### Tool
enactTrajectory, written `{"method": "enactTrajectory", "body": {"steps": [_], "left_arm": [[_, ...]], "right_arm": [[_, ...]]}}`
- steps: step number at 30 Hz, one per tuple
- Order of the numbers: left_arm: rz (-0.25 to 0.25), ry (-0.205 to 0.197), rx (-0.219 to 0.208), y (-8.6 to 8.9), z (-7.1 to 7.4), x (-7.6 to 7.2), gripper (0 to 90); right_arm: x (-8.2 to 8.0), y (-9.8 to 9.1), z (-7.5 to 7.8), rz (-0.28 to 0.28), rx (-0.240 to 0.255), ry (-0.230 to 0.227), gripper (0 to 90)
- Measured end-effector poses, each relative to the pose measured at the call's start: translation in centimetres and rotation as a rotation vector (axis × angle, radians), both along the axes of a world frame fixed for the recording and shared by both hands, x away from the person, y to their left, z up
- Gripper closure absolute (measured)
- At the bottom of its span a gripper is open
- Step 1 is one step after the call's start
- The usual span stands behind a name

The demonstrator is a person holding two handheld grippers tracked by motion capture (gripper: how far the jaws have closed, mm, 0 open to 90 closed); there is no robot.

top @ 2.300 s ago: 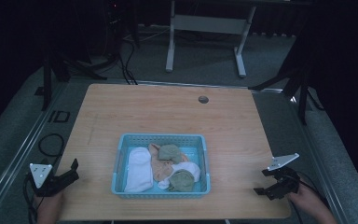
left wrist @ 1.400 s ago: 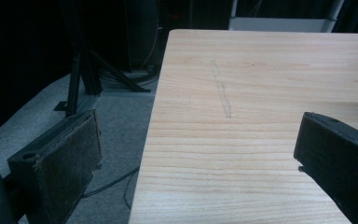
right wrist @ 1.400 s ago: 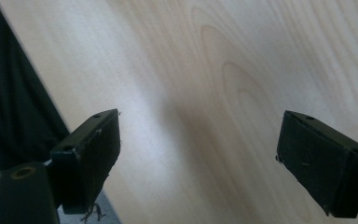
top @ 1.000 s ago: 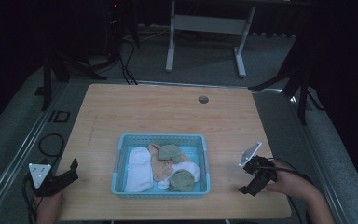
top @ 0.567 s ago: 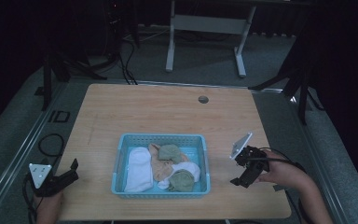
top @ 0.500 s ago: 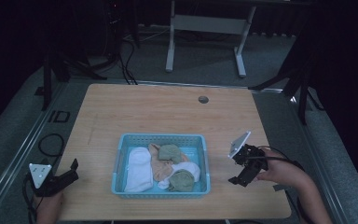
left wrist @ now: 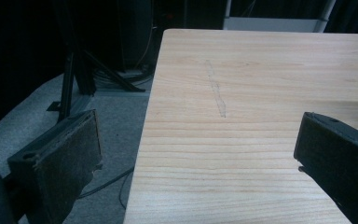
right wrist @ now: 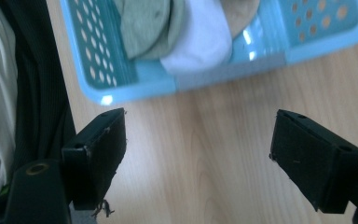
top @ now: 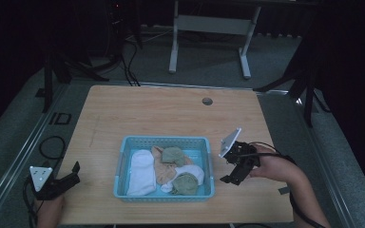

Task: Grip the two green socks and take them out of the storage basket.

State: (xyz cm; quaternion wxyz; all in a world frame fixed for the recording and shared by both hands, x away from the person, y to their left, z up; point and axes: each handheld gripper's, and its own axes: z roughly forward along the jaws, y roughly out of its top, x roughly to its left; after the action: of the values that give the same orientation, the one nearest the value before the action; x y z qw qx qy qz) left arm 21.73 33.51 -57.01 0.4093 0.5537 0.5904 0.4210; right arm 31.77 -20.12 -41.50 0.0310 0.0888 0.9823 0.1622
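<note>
High view: right gripper [top: 232, 172] now nearer the basket [top: 164, 141], empty.

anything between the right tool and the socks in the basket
Only the basket's own near wall. The right tool, jaws open and empty, sits just outside it, over bare table; the socks lie uncovered from above.
</note>
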Motion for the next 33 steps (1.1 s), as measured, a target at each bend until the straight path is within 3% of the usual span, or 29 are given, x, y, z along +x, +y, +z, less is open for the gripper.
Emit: {"method": "enactTrajectory", "body": {"steps": [7,8,20,26,33], "left_arm": [[-0.001,0.000,-0.003,0.0,0.0,0.0,0.4],[-0.002,0.000,-0.001,0.0,0.0,0.0,0.4],[-0.005,0.003,0.002,0.0,0.0,0.0,0.4],[-0.007,0.004,0.002,0.0,0.0,0.0,0.4],[-0.003,0.007,0.001,0.0,0.0,0.1,0.4]], "right_arm": [[0.1,2.0,0.2,0.046,0.014,0.001,18.6],[0.1,2.6,0.2,0.054,0.014,-0.005,21.9],[0.6,6.0,-1.1,0.074,0.025,0.032,27.3],[0.6,7.7,-2.8,0.117,0.005,0.050,32.5],[1.1,9.0,-4.6,0.112,-0.017,0.092,34.7]]}}
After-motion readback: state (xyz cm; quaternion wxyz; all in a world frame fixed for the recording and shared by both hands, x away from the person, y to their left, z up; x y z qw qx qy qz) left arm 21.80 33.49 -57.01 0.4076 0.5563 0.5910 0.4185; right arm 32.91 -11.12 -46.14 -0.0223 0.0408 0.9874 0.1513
